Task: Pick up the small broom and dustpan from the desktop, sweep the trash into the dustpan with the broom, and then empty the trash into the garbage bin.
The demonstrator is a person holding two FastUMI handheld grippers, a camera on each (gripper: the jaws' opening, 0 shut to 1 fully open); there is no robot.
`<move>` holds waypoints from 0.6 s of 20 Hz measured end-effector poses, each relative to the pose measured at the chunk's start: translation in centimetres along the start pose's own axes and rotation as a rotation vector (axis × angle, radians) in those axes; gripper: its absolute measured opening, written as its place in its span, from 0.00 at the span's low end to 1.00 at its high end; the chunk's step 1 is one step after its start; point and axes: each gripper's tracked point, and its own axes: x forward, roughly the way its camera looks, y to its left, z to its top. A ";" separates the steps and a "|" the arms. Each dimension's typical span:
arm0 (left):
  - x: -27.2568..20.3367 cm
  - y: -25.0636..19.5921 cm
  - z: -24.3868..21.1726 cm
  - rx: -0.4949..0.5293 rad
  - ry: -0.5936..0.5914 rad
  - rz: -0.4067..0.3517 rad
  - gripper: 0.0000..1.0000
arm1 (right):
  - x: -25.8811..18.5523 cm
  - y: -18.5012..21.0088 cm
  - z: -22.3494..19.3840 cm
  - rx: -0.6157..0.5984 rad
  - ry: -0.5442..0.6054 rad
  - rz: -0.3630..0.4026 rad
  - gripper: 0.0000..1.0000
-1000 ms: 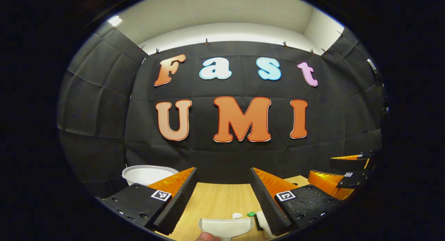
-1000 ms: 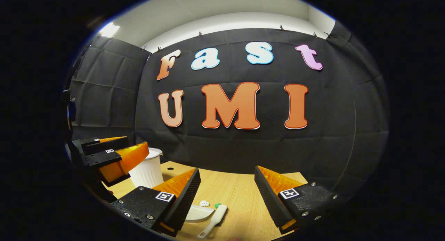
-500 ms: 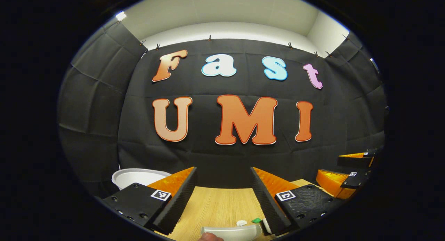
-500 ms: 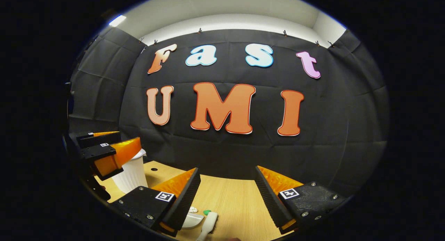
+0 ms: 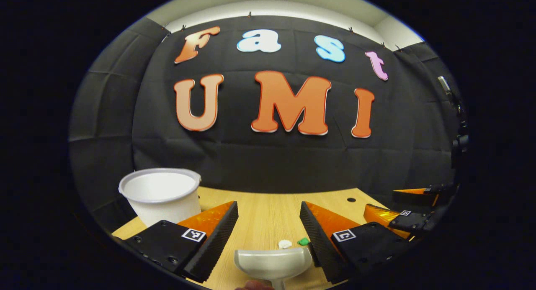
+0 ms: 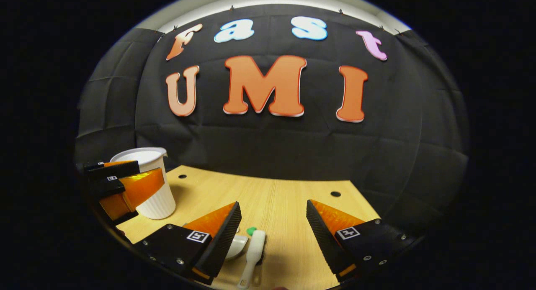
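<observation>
A white dustpan lies on the wooden desktop, low between the fingers of my left gripper, which is open and holds nothing. Just beyond its lip lie a white scrap and a green scrap. In the right gripper view the small white broom lies on the desk between the fingers of my right gripper, also open and empty. The dustpan sits beside the broom, partly hidden by a finger, with the green scrap past it.
A white ribbed garbage bin stands at the desk's back left, also seen as the bin behind the left gripper. The right gripper shows at the far right. Small holes dot the desktop.
Both views have tipped downward, so more desktop and the whole bin now show. The dustpan and broom lie where they were; both grippers stay open.
</observation>
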 end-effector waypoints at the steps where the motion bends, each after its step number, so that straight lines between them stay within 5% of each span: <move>1: 0.3 0.1 -1.5 -0.008 0.050 0.003 0.94 | 0.4 0.2 -1.1 0.011 0.048 0.005 0.94; 12: -0.7 0.8 -14.2 -0.078 0.499 0.035 0.95 | 2.2 1.1 -11.4 -0.055 0.386 0.030 0.94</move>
